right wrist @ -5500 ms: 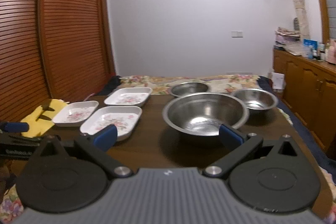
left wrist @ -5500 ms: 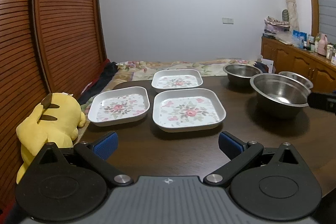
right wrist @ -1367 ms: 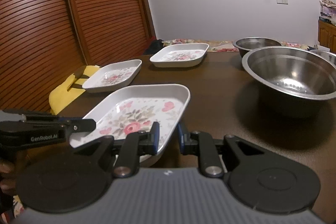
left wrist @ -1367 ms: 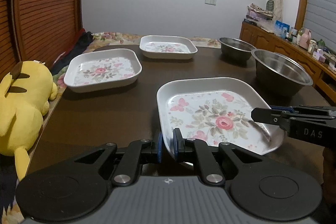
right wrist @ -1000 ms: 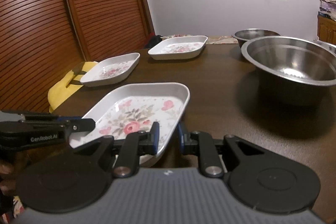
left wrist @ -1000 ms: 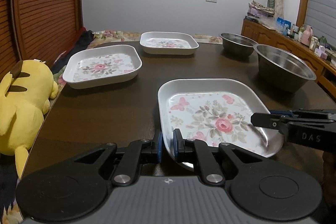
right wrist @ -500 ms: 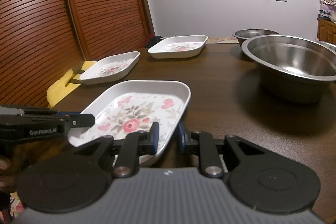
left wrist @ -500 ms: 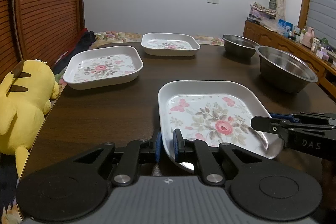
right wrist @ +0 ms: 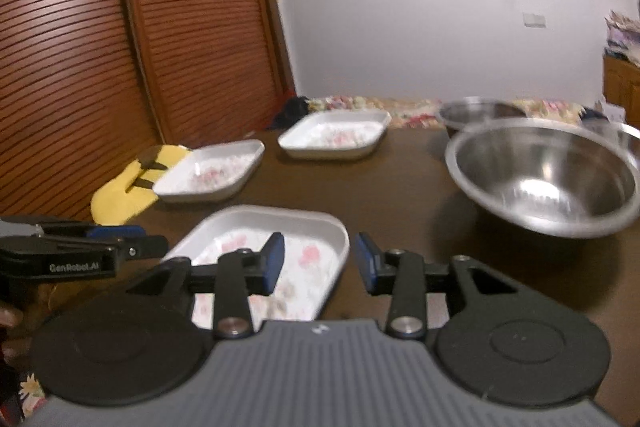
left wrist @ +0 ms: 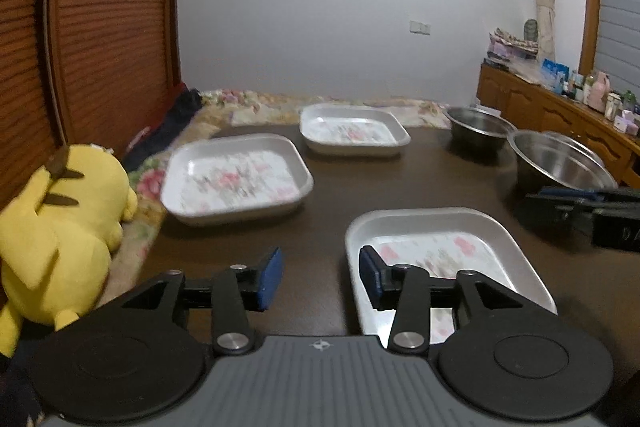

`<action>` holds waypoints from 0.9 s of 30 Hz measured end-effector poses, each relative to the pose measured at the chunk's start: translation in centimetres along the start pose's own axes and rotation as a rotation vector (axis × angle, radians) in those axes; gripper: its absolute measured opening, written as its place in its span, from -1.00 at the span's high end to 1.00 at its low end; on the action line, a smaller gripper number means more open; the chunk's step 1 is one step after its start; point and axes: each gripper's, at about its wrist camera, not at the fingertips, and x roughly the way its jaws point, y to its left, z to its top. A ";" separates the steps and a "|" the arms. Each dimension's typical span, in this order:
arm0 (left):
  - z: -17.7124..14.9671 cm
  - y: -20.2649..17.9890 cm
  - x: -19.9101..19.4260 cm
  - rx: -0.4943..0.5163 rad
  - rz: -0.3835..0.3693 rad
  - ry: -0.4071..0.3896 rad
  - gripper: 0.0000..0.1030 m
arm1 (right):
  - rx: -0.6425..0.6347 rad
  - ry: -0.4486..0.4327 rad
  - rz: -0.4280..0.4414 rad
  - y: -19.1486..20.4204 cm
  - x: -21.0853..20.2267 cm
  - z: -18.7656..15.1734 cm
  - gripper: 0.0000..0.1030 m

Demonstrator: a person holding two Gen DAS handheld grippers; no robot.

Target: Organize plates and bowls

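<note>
1. The nearest floral plate [left wrist: 484, 227] is set flat on the dark bench [left wrist: 320, 223] close to its near edge, with its rim corners lying between the two tools.
2. The left gripper [left wrist: 320, 273] is seen with its jaws released: they have just been opening, and the plate's left rim is straddled by the blue pads [left wrist: 270, 277] without being pressed.
3. The right gripper [right wrist: 316, 265] is likewise released, its jaws having just been opening; the plate's [right wrist: 312, 223] right rim corner is seen between the pads [right wrist: 275, 259], with clear gaps on both sides.
4. A second floral plate [left wrist: 236, 183] is placed toward the bench's left edge, well apart from the first.
5. A third floral plate [left wrist: 354, 129] is placed near the far edge, behind the second.
6. A large steel bowl [right wrist: 540, 175] is seen toward the right edge of the bench; a smaller steel bowl [right wrist: 476, 115] is set behind it near the far edge. Part of another steel rim is glimpsed at the far right, but it cannot be told clearly.
7. A yellow plush toy [left wrist: 60, 227] is lodged beside the bench's left edge, just beside the second plate.
8. Slatted wooden doors [right wrist: 120, 27] are seen along the left side, and a wooden sideboard [left wrist: 560, 115] carrying small items along the right.
</note>
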 end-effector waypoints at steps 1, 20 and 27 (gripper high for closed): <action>0.4 0.4 0.2 0.004 0.009 -0.007 0.09 | -0.012 -0.001 0.008 0.2 0.3 0.6 0.21; 5.2 11.6 8.9 -0.086 0.109 0.027 0.05 | -0.105 0.188 0.177 6.3 13.8 8.4 0.20; 4.7 13.2 11.4 -0.121 0.092 0.068 0.24 | -0.085 0.303 0.188 6.5 17.8 8.7 0.20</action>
